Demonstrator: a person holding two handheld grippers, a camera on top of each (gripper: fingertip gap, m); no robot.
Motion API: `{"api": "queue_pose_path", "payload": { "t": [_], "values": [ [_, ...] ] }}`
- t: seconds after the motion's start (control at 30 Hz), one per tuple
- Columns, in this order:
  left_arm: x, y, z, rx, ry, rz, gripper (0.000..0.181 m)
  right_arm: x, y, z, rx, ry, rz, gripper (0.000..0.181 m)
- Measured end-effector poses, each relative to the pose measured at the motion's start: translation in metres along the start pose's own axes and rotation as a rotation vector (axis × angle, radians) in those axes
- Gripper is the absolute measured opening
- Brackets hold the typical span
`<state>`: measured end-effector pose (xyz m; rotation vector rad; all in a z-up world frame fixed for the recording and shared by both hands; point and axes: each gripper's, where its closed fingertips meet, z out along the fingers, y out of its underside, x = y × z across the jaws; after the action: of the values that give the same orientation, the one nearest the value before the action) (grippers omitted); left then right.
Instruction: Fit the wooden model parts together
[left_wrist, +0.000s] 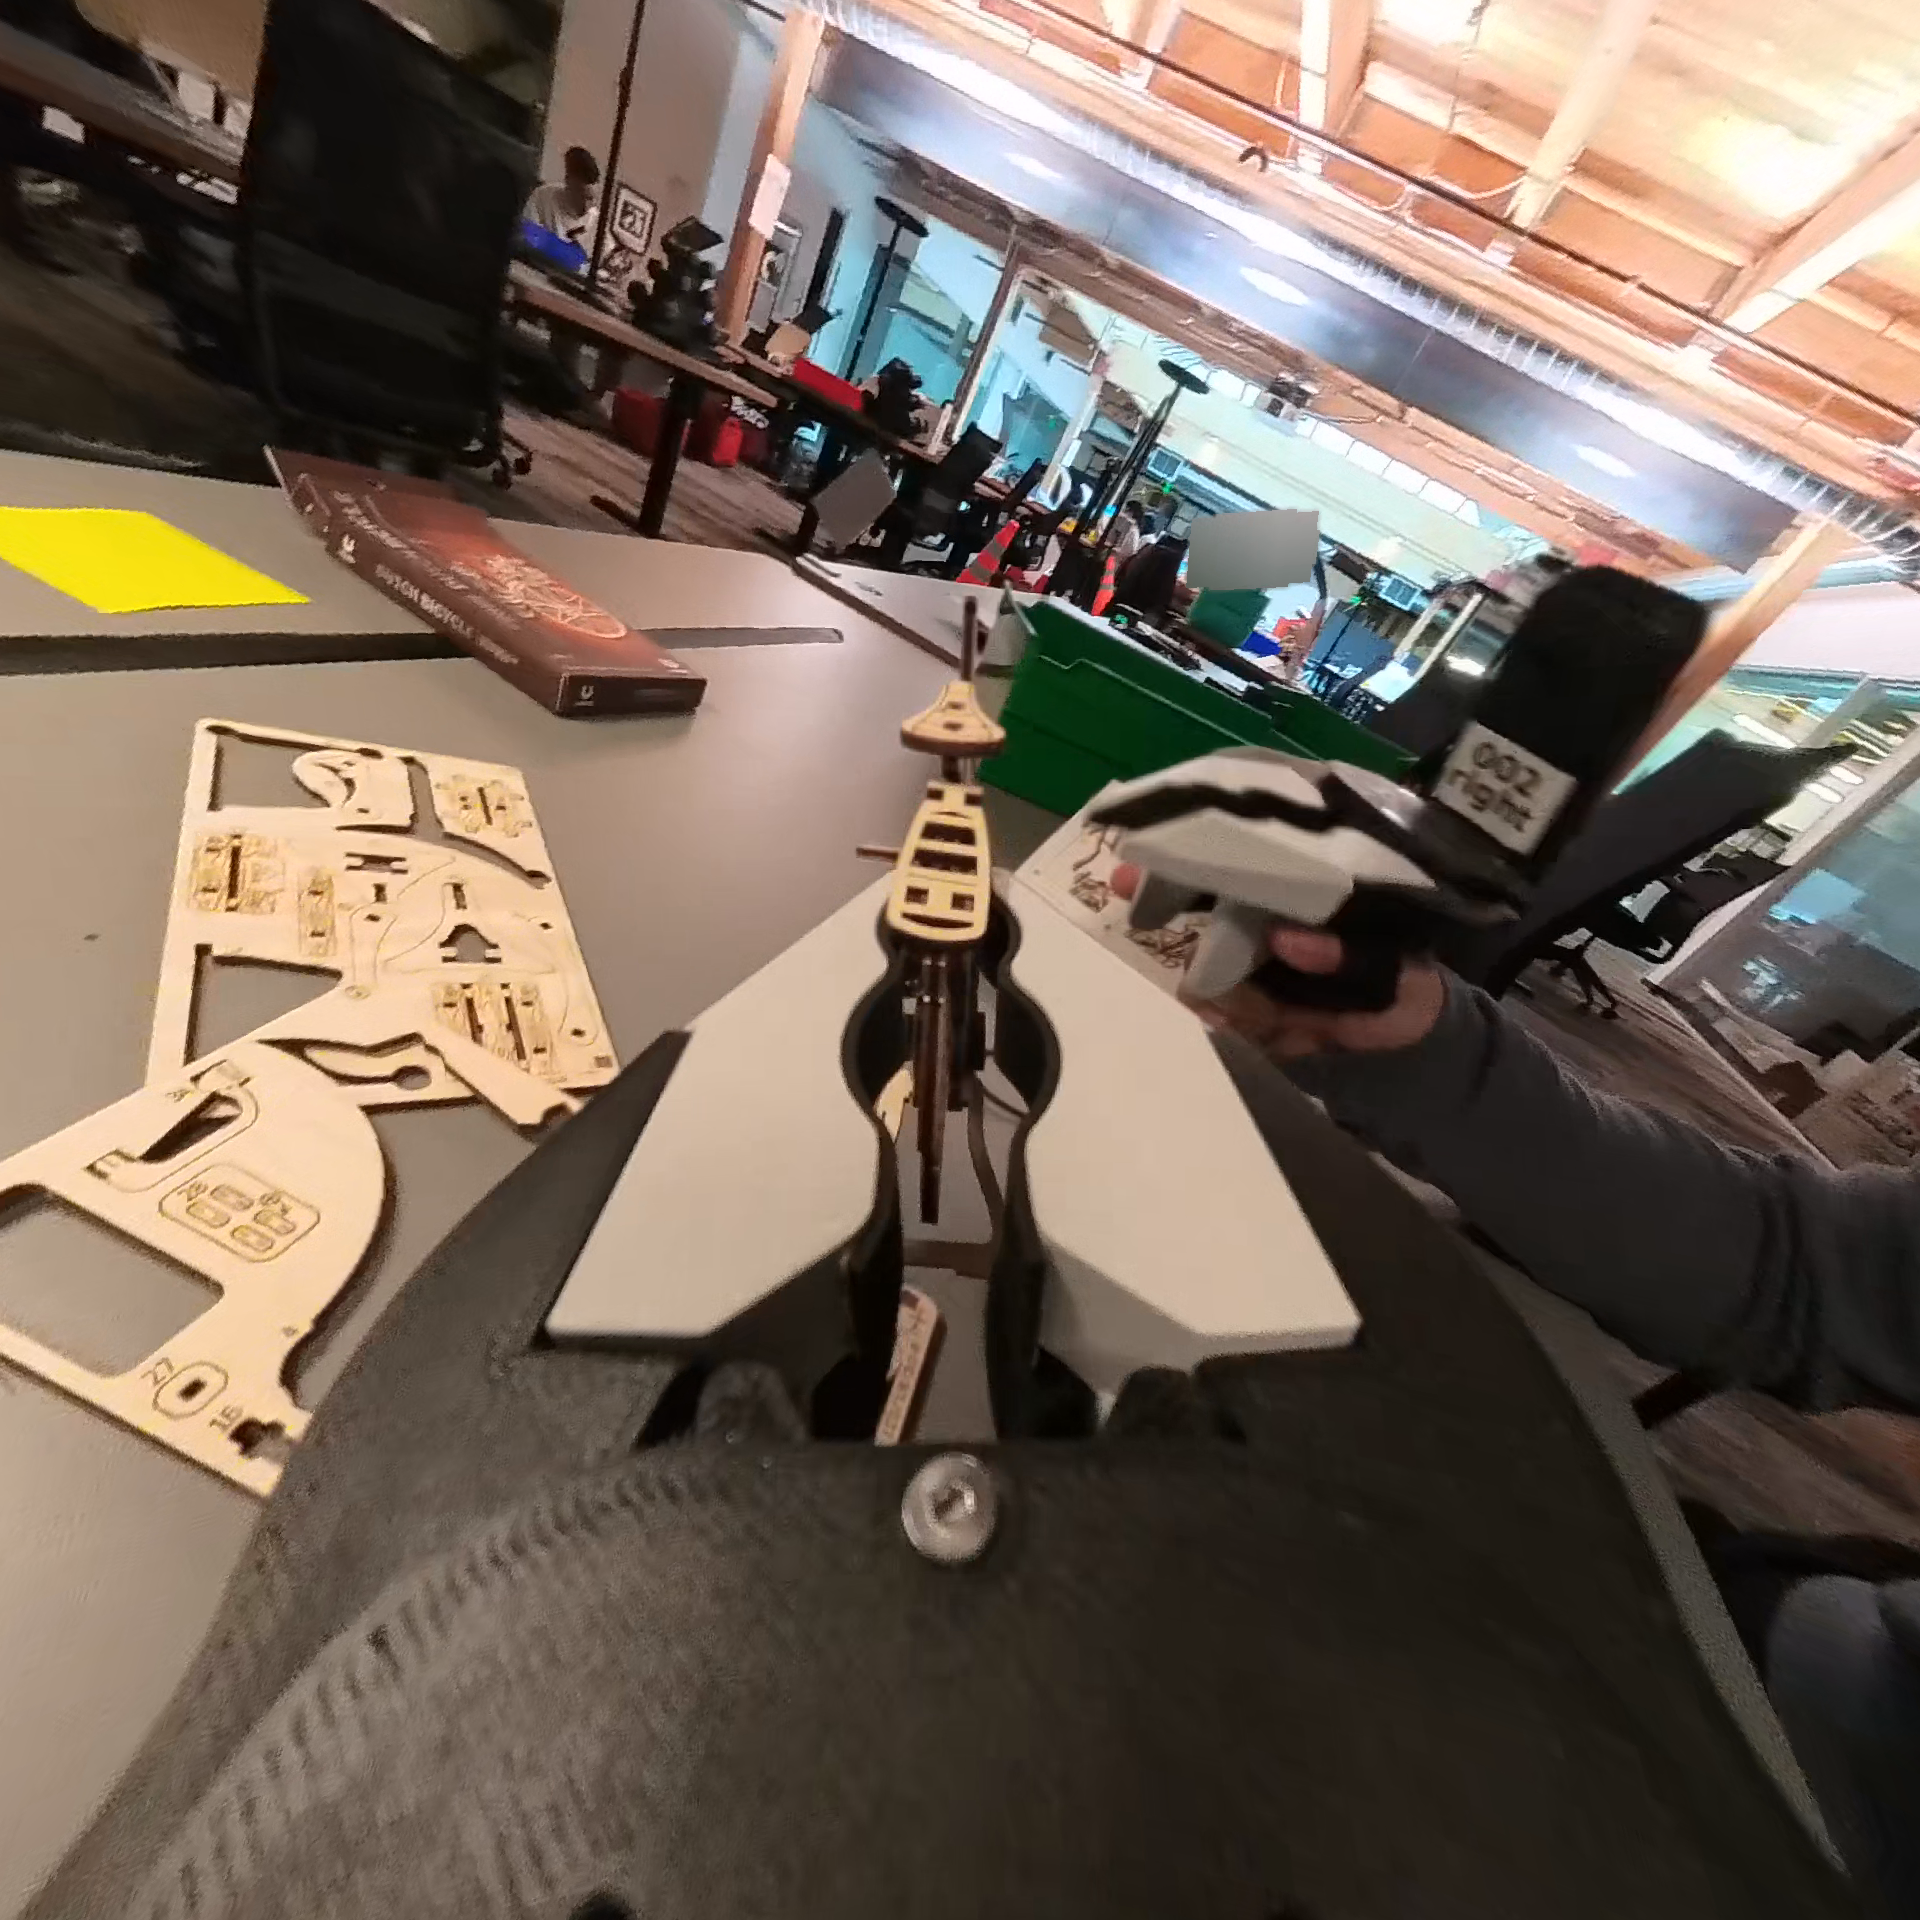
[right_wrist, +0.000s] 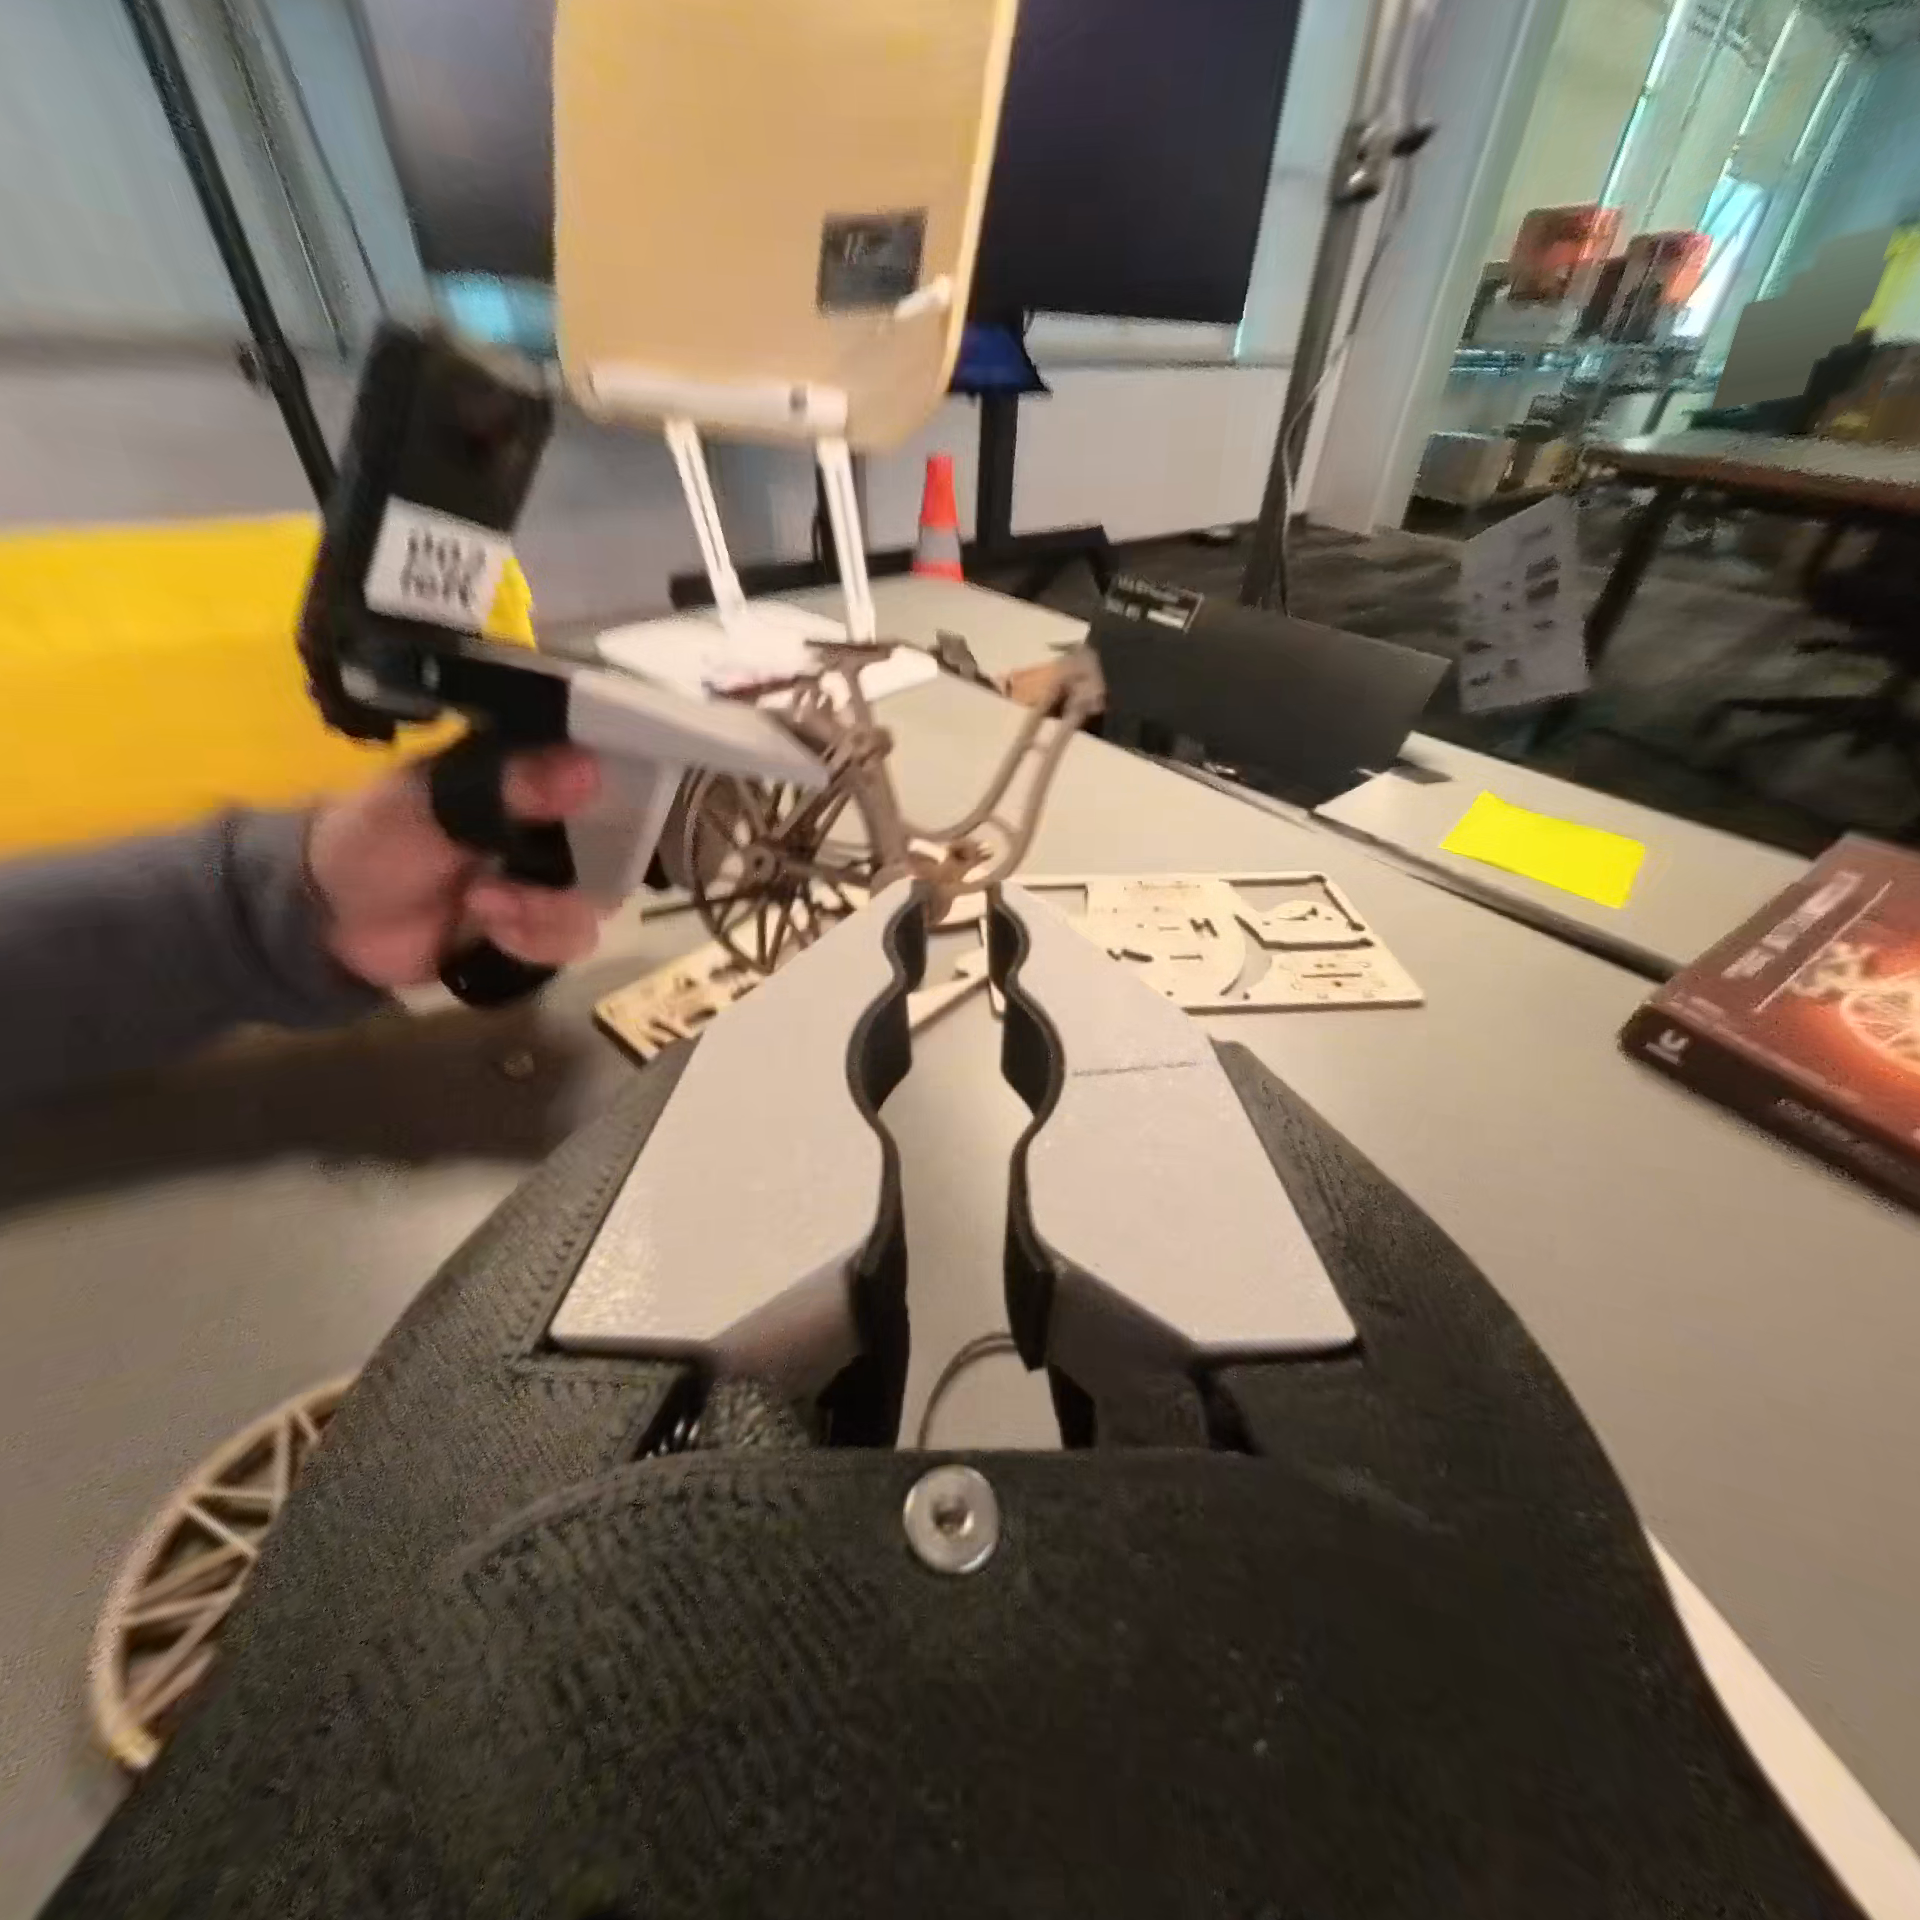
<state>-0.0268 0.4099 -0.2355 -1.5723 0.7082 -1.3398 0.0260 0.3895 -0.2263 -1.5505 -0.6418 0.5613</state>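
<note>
My left gripper (left_wrist: 940, 935) is shut on the wooden bicycle model (left_wrist: 940, 862), held upright above the grey table (left_wrist: 727, 810) and seen end-on. In the right wrist view the model (right_wrist: 883, 790) shows side-on, with a spoked wheel (right_wrist: 769, 862) and handlebar, and the left gripper (right_wrist: 790, 764) clamps its frame from the left. My right gripper (right_wrist: 956, 920) points at the model's lower frame with its jaws a narrow gap apart, and I see nothing held between them. It also shows in the left wrist view (left_wrist: 1107, 821), just right of the model and apart from it.
Two punched wooden part sheets (left_wrist: 343, 904) (left_wrist: 187, 1195) lie to the left; one also shows in the right wrist view (right_wrist: 1226, 935). A loose wooden wheel (right_wrist: 177, 1538) lies by my right gripper. A brown box (left_wrist: 488, 582), a yellow note (left_wrist: 135, 561) and a green bin (left_wrist: 1122, 707) lie farther off. About 6 cm separates my left fingertips from my right.
</note>
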Motion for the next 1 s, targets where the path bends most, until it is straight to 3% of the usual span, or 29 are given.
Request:
{"api": "queue_pose_path", "payload": {
  "t": [0.13, 0.33, 0.57, 1.0],
  "values": [
    [-0.007, 0.010, 0.003, -0.037, -0.028, -0.012, 0.009, -0.014, 0.021, 0.016, -0.101, 0.081, -0.274, 0.000],
    [-0.004, 0.017, 0.008, -0.071, -0.024, 0.010, 0.009, -0.014, 0.036, 0.025, -0.187, 0.142, -0.462, 0.003],
    [-0.003, 0.020, 0.009, -0.088, -0.021, 0.015, 0.009, -0.012, 0.043, 0.027, -0.236, 0.173, -0.566, 0.001],
    [-0.006, 0.024, 0.010, -0.103, -0.035, 0.014, 0.009, -0.013, 0.050, 0.029, -0.260, 0.167, -0.580, 0.000]
  ]
}}
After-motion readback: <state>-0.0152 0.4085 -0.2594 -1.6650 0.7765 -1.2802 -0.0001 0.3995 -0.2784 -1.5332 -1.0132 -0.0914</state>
